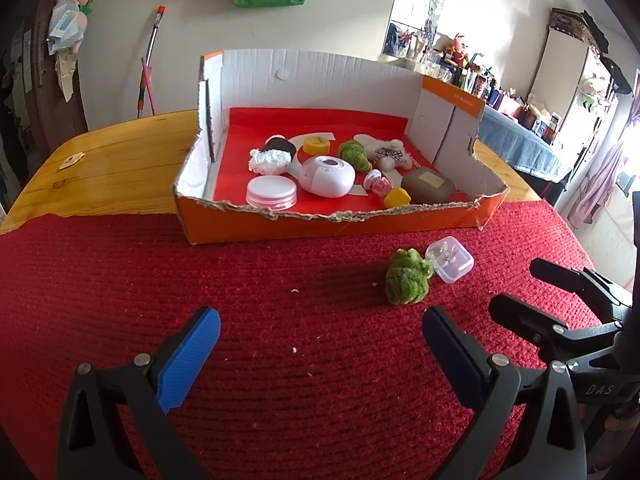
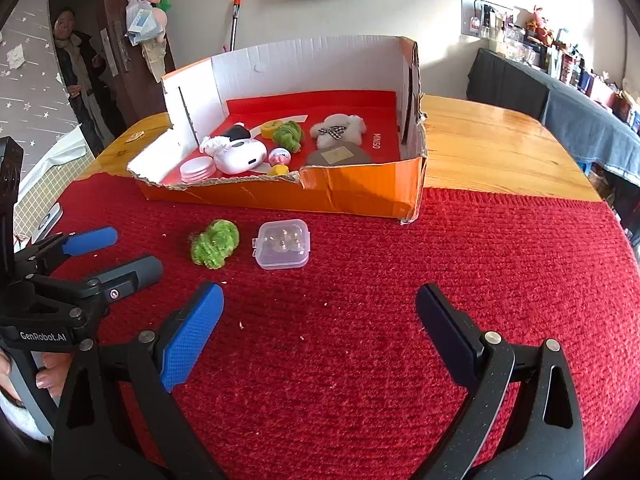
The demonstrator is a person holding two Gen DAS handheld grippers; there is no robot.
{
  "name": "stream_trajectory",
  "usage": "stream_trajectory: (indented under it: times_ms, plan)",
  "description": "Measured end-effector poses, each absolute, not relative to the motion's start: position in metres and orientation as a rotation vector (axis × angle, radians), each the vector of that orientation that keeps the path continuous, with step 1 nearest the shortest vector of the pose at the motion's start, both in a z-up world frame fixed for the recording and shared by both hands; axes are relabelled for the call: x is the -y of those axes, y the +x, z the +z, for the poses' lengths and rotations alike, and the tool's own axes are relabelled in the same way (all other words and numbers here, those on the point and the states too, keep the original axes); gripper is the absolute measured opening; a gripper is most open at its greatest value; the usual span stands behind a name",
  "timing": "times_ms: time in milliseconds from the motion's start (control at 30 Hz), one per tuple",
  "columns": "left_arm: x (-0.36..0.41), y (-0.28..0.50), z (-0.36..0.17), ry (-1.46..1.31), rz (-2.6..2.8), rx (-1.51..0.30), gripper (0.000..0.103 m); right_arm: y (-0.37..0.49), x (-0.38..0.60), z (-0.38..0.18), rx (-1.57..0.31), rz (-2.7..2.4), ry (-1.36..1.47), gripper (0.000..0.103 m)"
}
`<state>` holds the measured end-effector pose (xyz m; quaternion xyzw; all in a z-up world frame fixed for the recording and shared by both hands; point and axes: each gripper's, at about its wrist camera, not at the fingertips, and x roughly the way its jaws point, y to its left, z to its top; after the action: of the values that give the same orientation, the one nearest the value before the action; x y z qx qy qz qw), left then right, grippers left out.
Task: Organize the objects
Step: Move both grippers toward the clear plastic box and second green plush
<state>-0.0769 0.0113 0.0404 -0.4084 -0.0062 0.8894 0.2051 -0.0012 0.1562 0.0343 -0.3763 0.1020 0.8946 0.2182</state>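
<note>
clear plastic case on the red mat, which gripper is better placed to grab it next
Right, probably. The clear case lies nearly ahead of the open right gripper; from the left gripper, the green plush partly blocks it.

Bare red mat (image 2: 400, 300) lies open before the green plush (image 2: 215, 243) and clear case (image 2: 283, 244).

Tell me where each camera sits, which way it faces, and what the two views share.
Left wrist: rides the left tool, looking forward over the red knitted cloth toward the torn orange cardboard box; its blue-padded fingers show open, the right tool at right.
Right wrist: rides the right tool, same heading; the left tool and a hand show at left.
Shared: box, fuzzy green toy, small clear plastic case.
</note>
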Motion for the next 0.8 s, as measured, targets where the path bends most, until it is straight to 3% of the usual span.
stream_trajectory:
  times_ms: [800]
  plan:
    - [-0.039,-0.115,0.037,-1.183,2.39,-0.105,0.099,-0.023,-0.182,0.03,-0.313,2.481,-1.165,0.099]
